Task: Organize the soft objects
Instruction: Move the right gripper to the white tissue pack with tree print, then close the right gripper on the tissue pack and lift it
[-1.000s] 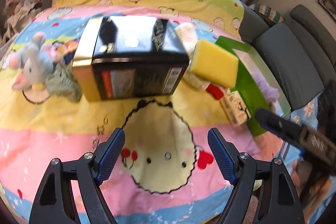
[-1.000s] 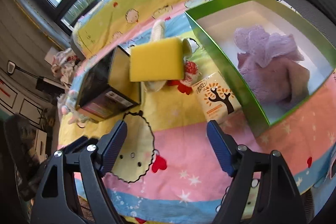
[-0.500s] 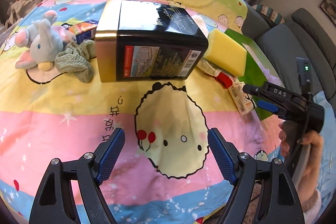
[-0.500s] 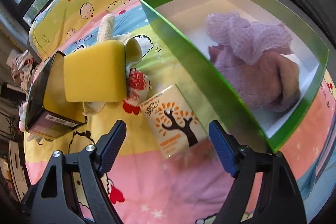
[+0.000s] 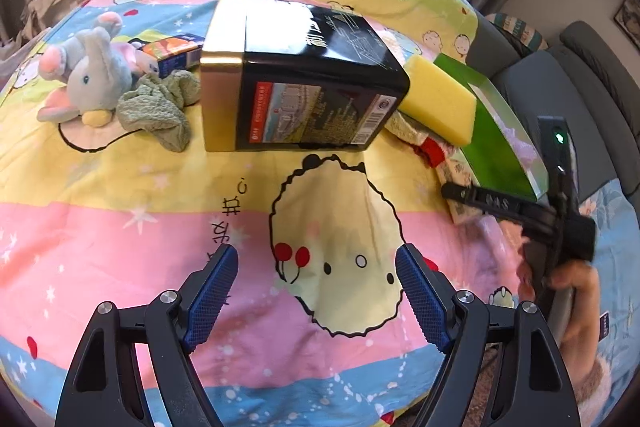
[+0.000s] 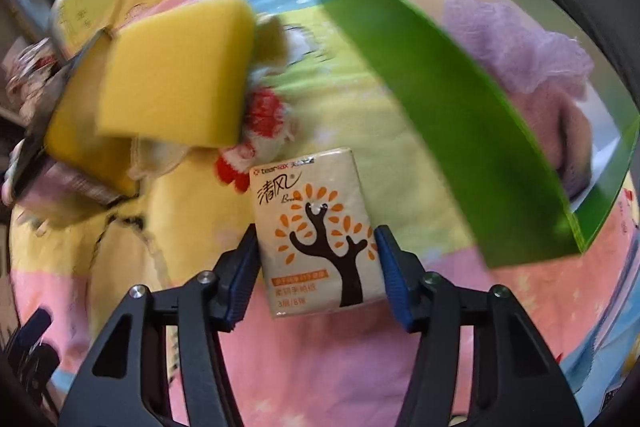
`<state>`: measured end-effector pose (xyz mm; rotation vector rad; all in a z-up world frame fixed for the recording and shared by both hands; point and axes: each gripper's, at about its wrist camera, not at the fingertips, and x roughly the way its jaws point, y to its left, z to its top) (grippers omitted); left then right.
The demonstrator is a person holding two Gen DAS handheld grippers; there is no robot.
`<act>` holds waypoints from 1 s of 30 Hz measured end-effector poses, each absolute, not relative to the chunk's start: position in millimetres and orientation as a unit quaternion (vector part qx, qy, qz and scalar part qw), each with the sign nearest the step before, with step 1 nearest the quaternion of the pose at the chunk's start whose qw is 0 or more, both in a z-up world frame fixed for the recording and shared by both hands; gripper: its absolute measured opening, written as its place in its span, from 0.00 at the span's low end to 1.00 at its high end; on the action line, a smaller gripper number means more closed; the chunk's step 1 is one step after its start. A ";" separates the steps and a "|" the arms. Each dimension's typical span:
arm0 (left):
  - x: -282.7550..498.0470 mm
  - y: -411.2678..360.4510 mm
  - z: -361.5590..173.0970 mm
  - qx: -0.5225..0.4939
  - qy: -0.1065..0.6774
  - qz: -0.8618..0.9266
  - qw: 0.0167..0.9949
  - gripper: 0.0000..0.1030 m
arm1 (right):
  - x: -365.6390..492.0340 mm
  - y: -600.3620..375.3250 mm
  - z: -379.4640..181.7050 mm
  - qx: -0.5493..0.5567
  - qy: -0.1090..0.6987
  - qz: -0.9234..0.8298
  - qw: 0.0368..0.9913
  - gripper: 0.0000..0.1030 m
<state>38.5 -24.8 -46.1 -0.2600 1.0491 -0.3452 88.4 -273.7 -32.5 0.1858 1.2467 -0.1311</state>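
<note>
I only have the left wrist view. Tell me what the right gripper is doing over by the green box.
Observer: The right gripper is down over a tissue pack printed with a tree; its jaws are closing with the pack between the pads.
Operator: Report whether the green box has anything in it.
Observer: Yes, the green box holds a lilac knitted cloth on top of a pinkish-brown one.
Operator: Say what lies next to the pack.
Observer: A red-and-white knitted item lies just beyond it, partly tucked under the yellow sponge.
</note>
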 end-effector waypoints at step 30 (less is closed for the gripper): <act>36.4 -43.4 -60.3 -0.168 0.525 -0.229 0.802 0.58 | 38.2 -218.3 -3.2 0.214 0.562 0.111 0.791 0.44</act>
